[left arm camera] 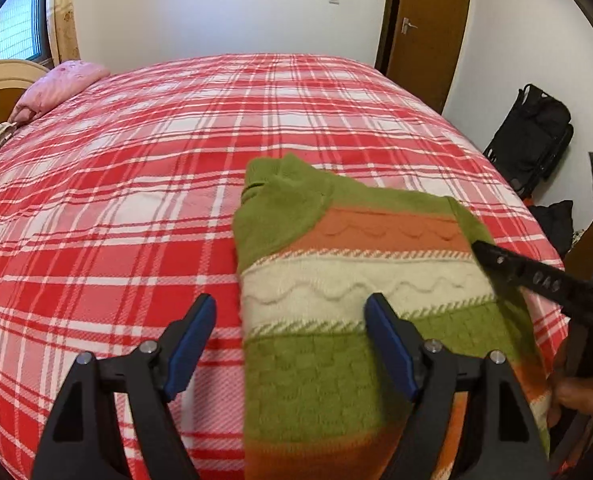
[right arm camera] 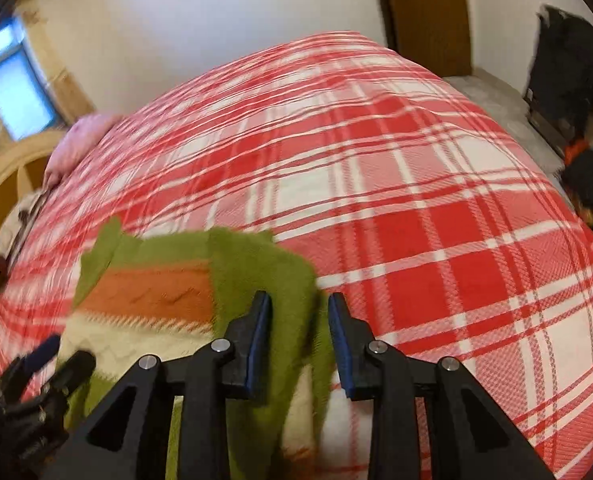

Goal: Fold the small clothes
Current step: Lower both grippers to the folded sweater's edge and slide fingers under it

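While a green, orange and cream knitted sweater (left arm camera: 356,280) lies partly folded on the red plaid bedspread (left arm camera: 136,200), both grippers hover at its near end. Spread wide, the left gripper (left arm camera: 290,344) straddles the sweater's left edge, one blue-padded finger above the garment and the other above the bedspread. Over the sweater's right edge, where a green sleeve is folded in, the right gripper (right arm camera: 300,340) has its fingers parted and pinches nothing. Beyond the sweater, a pink pillow (left arm camera: 56,88) rests by the headboard (left arm camera: 0,80).
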`<state>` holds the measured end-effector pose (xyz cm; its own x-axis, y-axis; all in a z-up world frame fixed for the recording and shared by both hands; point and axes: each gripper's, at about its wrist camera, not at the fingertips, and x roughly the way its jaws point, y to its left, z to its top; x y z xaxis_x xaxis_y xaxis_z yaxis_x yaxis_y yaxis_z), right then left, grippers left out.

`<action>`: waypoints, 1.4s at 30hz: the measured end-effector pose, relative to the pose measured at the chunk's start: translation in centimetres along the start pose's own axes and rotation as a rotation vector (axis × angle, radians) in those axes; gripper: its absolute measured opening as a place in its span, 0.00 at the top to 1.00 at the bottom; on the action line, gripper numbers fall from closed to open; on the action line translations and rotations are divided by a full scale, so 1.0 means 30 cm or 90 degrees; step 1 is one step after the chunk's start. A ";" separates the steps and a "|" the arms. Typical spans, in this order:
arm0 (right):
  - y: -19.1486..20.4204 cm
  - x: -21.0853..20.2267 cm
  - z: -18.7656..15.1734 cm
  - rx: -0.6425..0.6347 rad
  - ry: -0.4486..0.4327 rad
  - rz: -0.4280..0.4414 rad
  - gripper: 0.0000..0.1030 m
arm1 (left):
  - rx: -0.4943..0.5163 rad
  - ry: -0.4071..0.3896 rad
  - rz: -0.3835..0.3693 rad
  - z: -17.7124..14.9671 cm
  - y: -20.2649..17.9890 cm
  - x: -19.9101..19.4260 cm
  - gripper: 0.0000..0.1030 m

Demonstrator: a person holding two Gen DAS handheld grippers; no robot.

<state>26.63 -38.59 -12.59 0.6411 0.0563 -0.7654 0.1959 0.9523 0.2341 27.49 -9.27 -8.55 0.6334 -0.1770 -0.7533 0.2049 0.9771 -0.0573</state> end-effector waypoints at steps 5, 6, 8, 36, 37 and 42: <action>0.032 0.026 -0.001 -0.025 -0.010 -0.053 0.71 | 0.018 -0.009 0.012 -0.004 -0.028 0.011 0.19; 0.050 0.022 -0.006 -0.046 -0.012 -0.068 0.71 | 0.026 -0.011 0.016 -0.005 -0.038 0.015 0.19; 0.052 0.012 -0.006 -0.058 -0.014 -0.072 0.71 | 0.036 -0.014 0.021 -0.003 -0.048 0.017 0.19; -0.053 -0.305 -0.352 0.132 -0.042 0.137 0.33 | -0.005 0.024 -0.069 -0.130 0.004 -0.137 0.19; -0.051 -0.305 -0.348 0.129 -0.043 0.135 0.33 | -0.007 0.028 -0.068 -0.124 0.005 -0.130 0.19; -0.034 -0.275 -0.325 0.116 -0.041 0.138 0.33 | -0.022 0.041 -0.085 -0.110 -0.002 -0.095 0.19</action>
<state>13.89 -37.09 -12.35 0.7268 0.2278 -0.6480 0.1763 0.8500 0.4965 23.21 -8.44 -8.55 0.5526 -0.2990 -0.7780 0.2580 0.9490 -0.1815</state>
